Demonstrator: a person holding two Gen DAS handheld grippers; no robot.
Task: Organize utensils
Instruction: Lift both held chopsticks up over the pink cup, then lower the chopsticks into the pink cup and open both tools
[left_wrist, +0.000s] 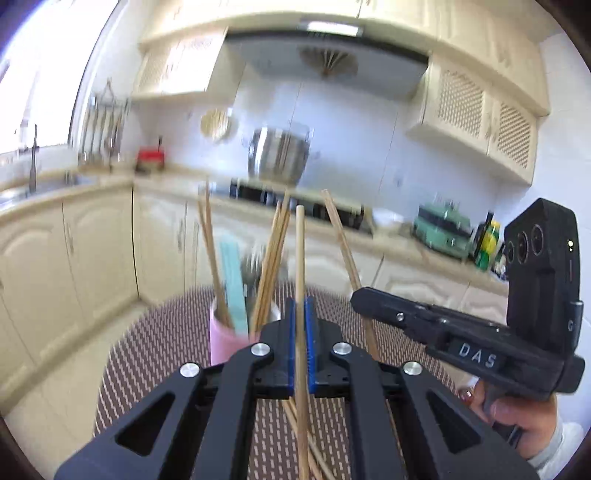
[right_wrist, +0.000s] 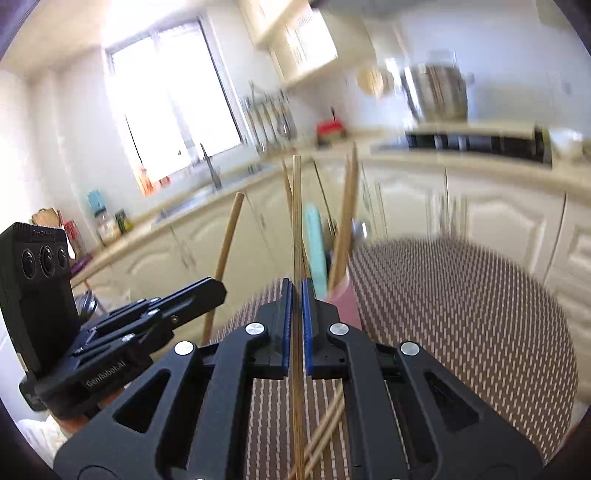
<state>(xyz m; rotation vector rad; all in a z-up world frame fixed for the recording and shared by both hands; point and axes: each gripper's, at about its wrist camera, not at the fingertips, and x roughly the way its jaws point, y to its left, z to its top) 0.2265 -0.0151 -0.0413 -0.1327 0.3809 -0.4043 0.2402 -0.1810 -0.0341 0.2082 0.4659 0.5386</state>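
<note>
My left gripper (left_wrist: 300, 314) is shut on one wooden chopstick (left_wrist: 300, 251) that stands nearly upright. My right gripper (right_wrist: 296, 295) is shut on another wooden chopstick (right_wrist: 296, 206), also upright. A pink holder cup (left_wrist: 225, 341) stands on the round woven table just ahead and left of the left gripper. It holds several chopsticks (left_wrist: 271, 254) and a light blue utensil (left_wrist: 232, 280). It also shows in the right wrist view (right_wrist: 345, 301), right of the right gripper. The right gripper appears in the left wrist view (left_wrist: 360, 297), and the left gripper in the right wrist view (right_wrist: 218, 290).
Loose chopsticks (left_wrist: 314, 450) lie on the woven table mat (left_wrist: 147, 354) under the grippers, also seen in the right wrist view (right_wrist: 325, 424). Cream kitchen cabinets (left_wrist: 92, 243), a sink with tap (left_wrist: 33, 162), a steel pot (left_wrist: 279, 153) and a stove surround the table.
</note>
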